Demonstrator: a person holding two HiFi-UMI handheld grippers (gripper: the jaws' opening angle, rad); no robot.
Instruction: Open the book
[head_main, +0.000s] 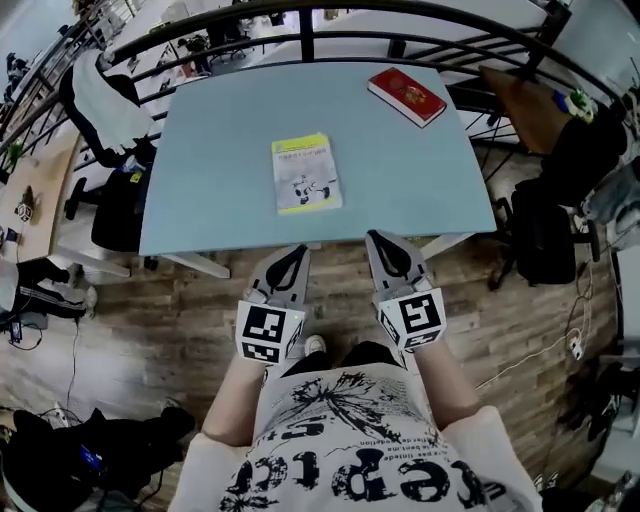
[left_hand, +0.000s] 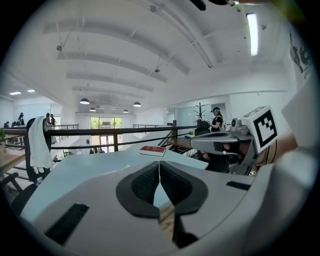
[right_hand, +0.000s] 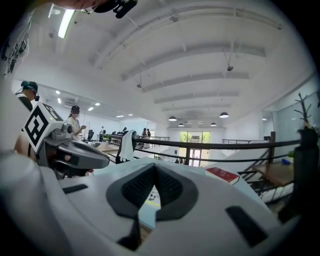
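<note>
A thin closed book (head_main: 306, 175) with a white and yellow cover lies flat in the middle of the light blue table (head_main: 200, 200). Both grippers hover side by side just short of the table's near edge, pointing at the book. My left gripper (head_main: 296, 251) is shut and holds nothing; its pads (left_hand: 150, 182) meet at the tips. My right gripper (head_main: 381, 240) is shut and empty too, and the book's cover (right_hand: 153, 197) shows through the gap under its tips. Each gripper appears in the other's view: the right gripper (left_hand: 220, 142) and the left gripper (right_hand: 75, 152).
A closed red book (head_main: 406, 95) lies at the table's far right corner. A black railing (head_main: 300, 40) runs behind the table. An office chair (head_main: 105, 110) with a white garment stands to the left, a dark chair (head_main: 545, 240) to the right. Cables lie on the wooden floor (head_main: 520, 330).
</note>
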